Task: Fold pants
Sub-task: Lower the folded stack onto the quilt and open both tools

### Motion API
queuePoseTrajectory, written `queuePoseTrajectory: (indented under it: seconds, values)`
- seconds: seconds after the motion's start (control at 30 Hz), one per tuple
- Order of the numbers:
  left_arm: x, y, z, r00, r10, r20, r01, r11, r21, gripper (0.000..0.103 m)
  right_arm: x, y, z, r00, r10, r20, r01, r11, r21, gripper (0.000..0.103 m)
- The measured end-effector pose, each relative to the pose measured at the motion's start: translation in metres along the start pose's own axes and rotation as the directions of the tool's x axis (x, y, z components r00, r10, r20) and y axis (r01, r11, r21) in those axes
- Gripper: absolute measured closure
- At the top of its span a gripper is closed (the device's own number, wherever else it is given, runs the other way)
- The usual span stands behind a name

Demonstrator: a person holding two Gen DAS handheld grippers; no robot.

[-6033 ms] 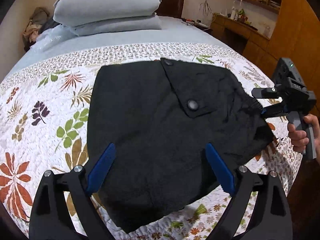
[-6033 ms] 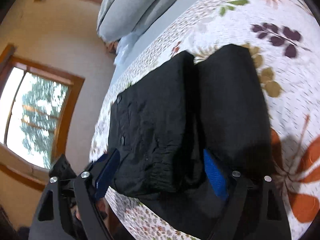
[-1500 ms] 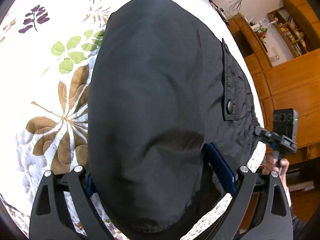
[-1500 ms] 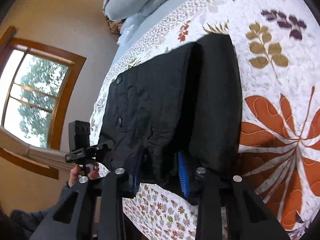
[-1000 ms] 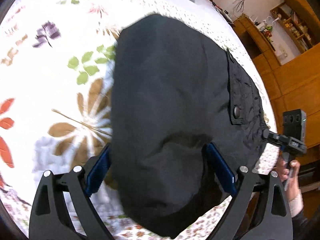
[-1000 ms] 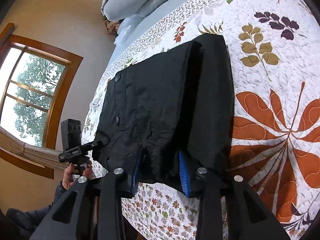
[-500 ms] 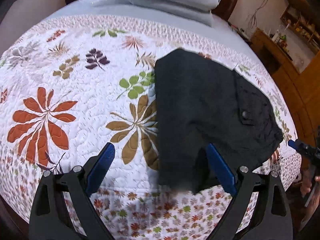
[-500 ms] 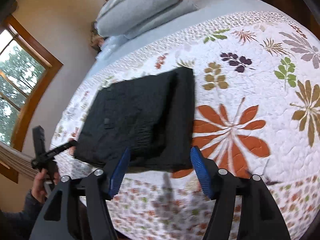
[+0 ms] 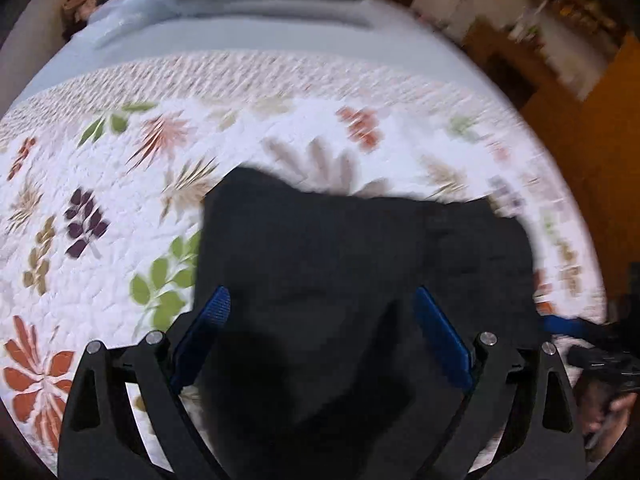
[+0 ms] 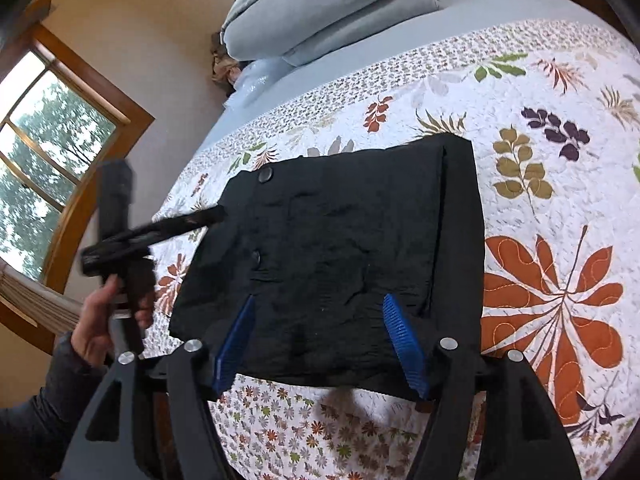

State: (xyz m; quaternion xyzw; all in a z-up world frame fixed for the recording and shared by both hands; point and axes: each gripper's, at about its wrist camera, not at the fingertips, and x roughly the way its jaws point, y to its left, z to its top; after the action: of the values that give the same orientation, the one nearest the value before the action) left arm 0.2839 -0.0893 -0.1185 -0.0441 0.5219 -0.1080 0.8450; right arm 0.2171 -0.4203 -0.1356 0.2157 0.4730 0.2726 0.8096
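Lying folded into a compact black rectangle on the quilt (image 10: 560,92) near the bed's edge, pants (image 10: 328,248) look done (a small tidy at most); left hand-held gripper (image 9: 320,336) and right hand-held gripper (image 10: 320,340) both spread, holding nothing, right jaws just widened

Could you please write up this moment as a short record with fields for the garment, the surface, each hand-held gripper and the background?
garment: black pants, folded into a compact rectangle, lying flat
surface: floral quilt on a bed
left hand-held gripper: open above the pants, nothing between its pads
right hand-held gripper: its jaws have just been opening; pads apart, above the near edge of the pants, not pressing
background: grey pillows at the head of the bed; window beside it
task state: the fold looks finished
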Motion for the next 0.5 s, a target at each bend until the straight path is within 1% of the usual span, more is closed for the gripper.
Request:
queuePoseTrajectory:
  seconds: [0.03,0.13,0.17,0.2,0.27,0.3,0.33,0.43,0.5]
  values:
    - [0.002,0.002,-0.004,1.0,0.026,0.004,-0.026,1.0,0.014,0.01,-0.001,-0.003,0.0,1.0,0.013,0.003,-0.013,1.0,0.007,0.036]
    - [-0.008,0.007,-0.012,0.998,0.046,0.05,-0.047,0.999,0.015,0.01,-0.009,-0.004,0.0,0.998,0.047,0.029,-0.048,0.999,0.023,0.036]
    - [-0.017,0.008,-0.019,0.995,0.058,0.078,-0.059,0.998,0.008,0.01,-0.015,-0.002,0.0,0.998,0.05,0.05,-0.052,0.998,0.031,0.032]
    - [-0.026,0.006,-0.023,0.992,0.066,0.104,-0.067,0.998,0.006,0.01,-0.019,0.001,0.0,0.997,0.046,0.07,-0.048,0.998,0.032,0.023]
    - [-0.049,-0.002,-0.036,0.985,0.082,0.151,-0.086,0.996,0.015,0.01,-0.032,0.009,-0.001,0.992,0.026,0.122,-0.028,0.999,0.017,0.016]
    - [-0.058,-0.005,-0.04,0.982,0.085,0.17,-0.089,0.996,0.017,0.01,-0.039,0.015,-0.003,0.989,0.011,0.145,-0.012,1.0,0.004,0.016]
    - [-0.074,-0.01,-0.048,0.977,0.075,0.202,-0.08,0.997,0.015,0.01,-0.044,0.021,-0.005,0.987,-0.007,0.16,0.008,1.0,-0.006,0.016]
    - [-0.102,-0.021,-0.061,0.967,0.058,0.248,-0.063,0.998,0.015,0.01,-0.058,0.038,-0.013,0.973,-0.08,0.217,0.089,0.996,-0.032,0.011]
    - [-0.124,-0.03,-0.074,0.961,0.046,0.274,-0.053,0.998,0.018,0.01,-0.066,0.047,-0.018,0.962,-0.105,0.251,0.117,0.993,-0.031,0.009]
